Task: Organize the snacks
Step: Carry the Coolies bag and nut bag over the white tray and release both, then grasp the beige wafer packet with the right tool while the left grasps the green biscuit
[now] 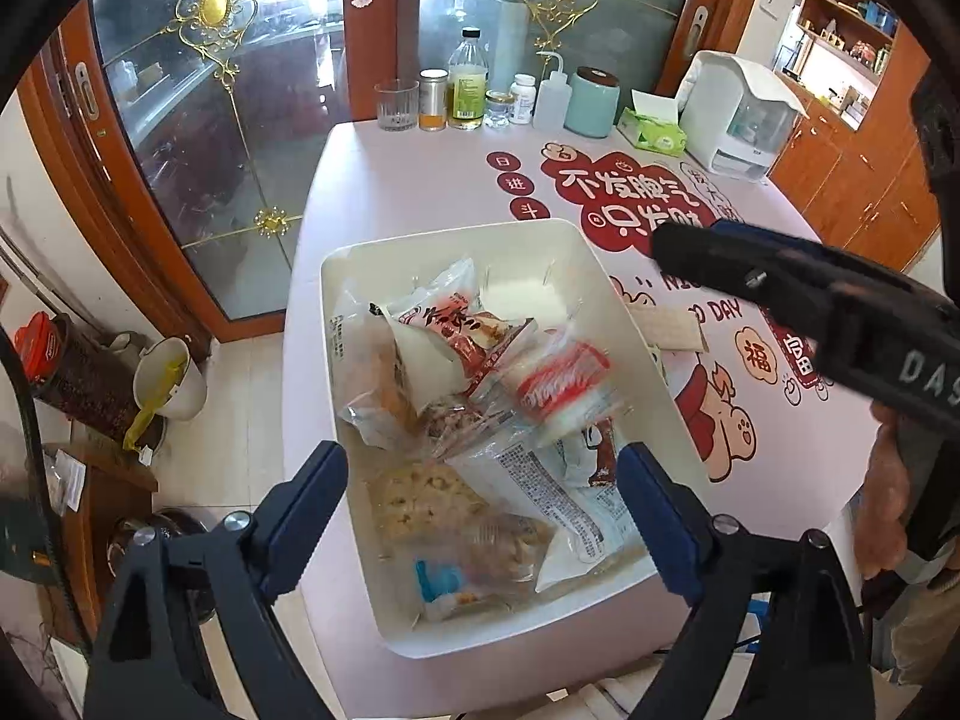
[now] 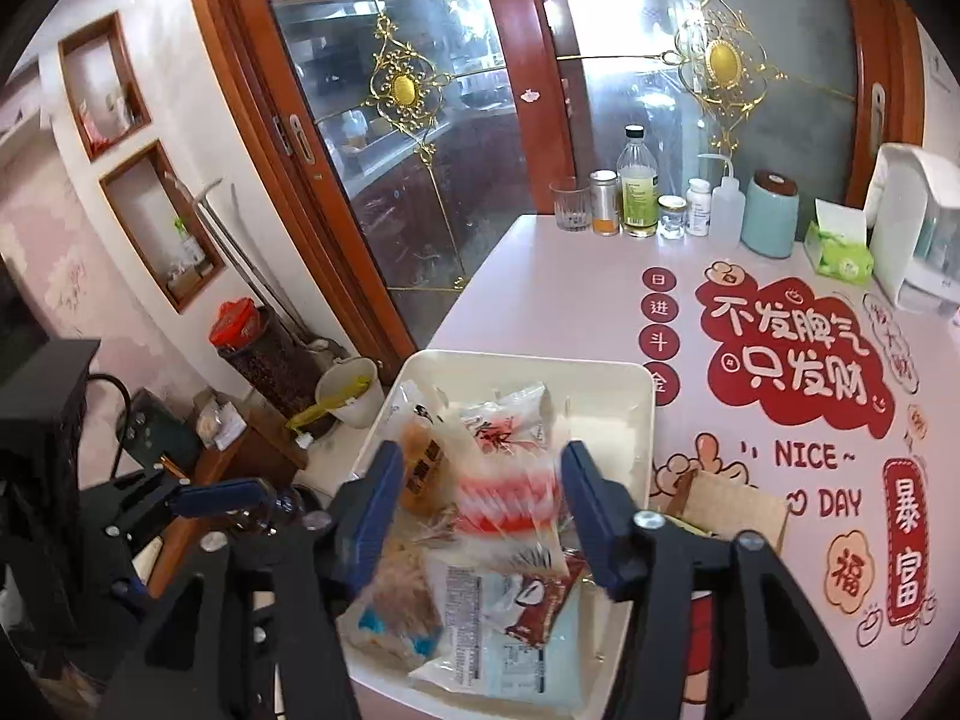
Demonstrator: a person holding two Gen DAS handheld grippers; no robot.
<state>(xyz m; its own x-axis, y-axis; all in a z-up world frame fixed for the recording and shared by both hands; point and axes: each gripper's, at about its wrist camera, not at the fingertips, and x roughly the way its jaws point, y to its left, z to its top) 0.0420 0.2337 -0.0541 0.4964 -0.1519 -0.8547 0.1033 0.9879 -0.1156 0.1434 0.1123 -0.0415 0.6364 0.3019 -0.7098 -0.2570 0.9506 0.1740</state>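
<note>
A white bin [image 1: 444,234] stands on the pink table near its left edge, and several wrapped snacks lie in it. Among them are a red-and-white packet [image 1: 564,384], a white pack with red print [image 1: 456,324], a small brown packet [image 1: 603,456] and a clear bag with blue marks [image 1: 444,582]. My left gripper [image 1: 480,459] hovers open over the bin's near half, with nothing pressed between its pads. My right gripper [image 2: 485,456] is open above the bin [image 2: 522,360]. The blurred red-and-white packet [image 2: 510,498] shows loose below its jaws. From the left wrist view, the right gripper [image 1: 663,249] reaches in from the right.
A beige card-like piece [image 2: 738,504] lies just right of the bin. A glass [image 1: 396,105], bottles [image 1: 468,81], a teal canister [image 1: 593,102], a tissue box [image 1: 651,129] and a white appliance [image 1: 738,114] line the table's far edge. Left of the table, a bucket [image 1: 171,378] and a jar [image 1: 72,372] stand on the floor.
</note>
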